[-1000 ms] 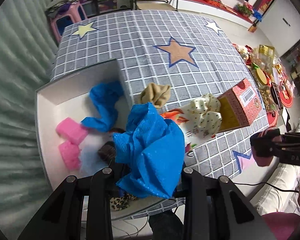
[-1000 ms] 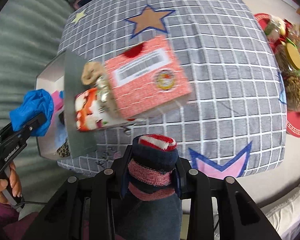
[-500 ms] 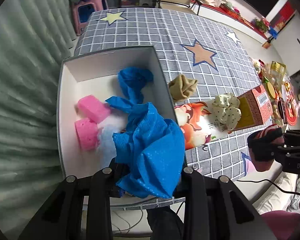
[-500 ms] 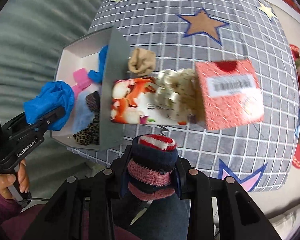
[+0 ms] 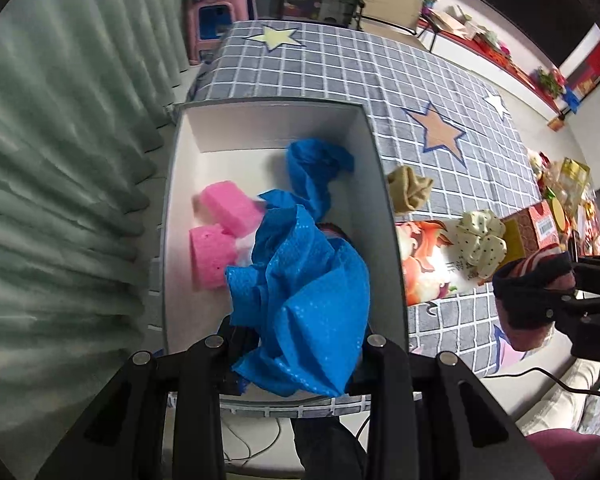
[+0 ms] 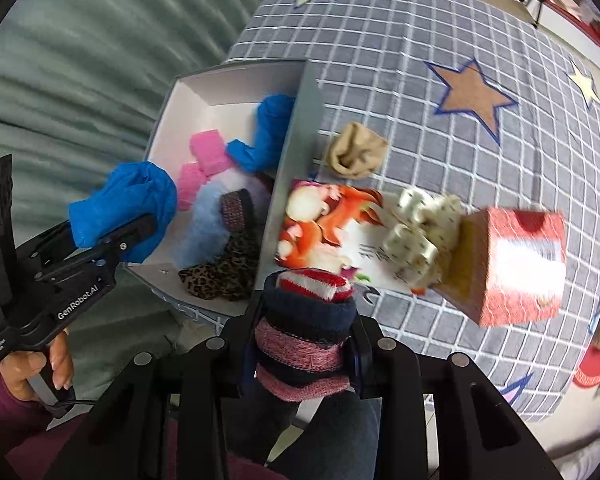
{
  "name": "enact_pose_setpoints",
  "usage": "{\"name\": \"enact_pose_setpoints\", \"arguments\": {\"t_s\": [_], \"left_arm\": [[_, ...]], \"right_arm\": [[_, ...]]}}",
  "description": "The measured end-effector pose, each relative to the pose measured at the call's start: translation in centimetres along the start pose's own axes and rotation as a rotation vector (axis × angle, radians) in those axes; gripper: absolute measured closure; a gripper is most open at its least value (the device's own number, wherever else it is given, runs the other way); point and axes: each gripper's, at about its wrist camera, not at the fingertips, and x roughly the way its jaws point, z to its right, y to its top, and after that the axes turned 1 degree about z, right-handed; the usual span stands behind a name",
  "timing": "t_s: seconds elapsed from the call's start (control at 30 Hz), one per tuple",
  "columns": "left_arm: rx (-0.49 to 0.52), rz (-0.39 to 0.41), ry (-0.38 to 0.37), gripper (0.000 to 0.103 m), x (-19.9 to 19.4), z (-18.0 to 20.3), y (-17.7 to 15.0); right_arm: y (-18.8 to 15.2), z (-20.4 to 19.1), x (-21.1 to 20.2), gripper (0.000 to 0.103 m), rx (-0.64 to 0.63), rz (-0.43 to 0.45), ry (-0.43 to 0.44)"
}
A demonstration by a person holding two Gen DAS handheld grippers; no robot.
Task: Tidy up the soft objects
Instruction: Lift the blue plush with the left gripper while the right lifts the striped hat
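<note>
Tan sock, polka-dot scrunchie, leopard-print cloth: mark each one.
tan sock (image 6: pixel 356 151), right wrist view, middle of the rolled bundle
polka-dot scrunchie (image 5: pixel 480 242), left wrist view, centre of the ruffles
leopard-print cloth (image 6: pixel 224 276), right wrist view, patterned fold inside the box

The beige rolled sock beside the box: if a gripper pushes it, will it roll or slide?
The beige rolled sock looks soft and bunched, so it would probably squash and drag along the checked tablecloth rather than roll. It seems light and should lift easily.
</note>
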Motion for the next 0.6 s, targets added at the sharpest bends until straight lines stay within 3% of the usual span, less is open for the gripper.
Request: {"name": "enact_pose_setpoints", "arguments": {"t_s": [0.6], "left_arm": [[-0.092, -0.034, 0.031, 0.068, 1.1, -2.5, -2.0]], "right_arm": [[3.7, -6.4, 1.3, 0.067, -0.180, -0.022, 0.031]]}}
